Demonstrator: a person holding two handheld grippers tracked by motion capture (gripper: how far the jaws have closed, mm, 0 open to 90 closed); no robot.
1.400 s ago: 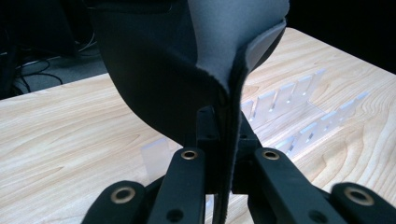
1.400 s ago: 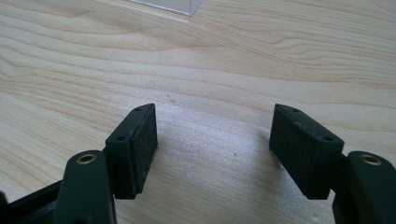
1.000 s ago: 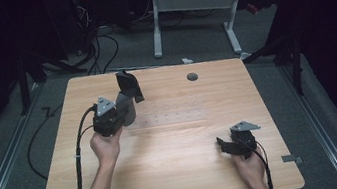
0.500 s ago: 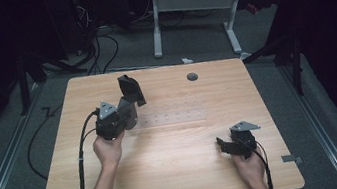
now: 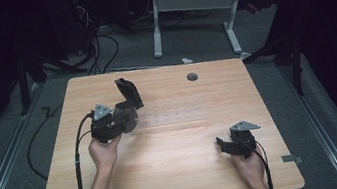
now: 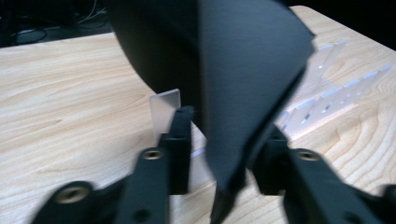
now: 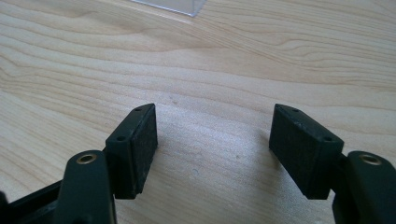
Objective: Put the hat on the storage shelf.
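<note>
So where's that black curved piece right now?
In the high view the black curved piece is at the table's far left, held in the left gripper, just left of the clear plastic rack; the left gripper view shows it between the jaws.

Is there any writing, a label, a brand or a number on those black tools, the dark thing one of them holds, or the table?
None can be read: the left gripper, the black piece in it, the right gripper, the clear rack and the table carry no legible text.
</note>
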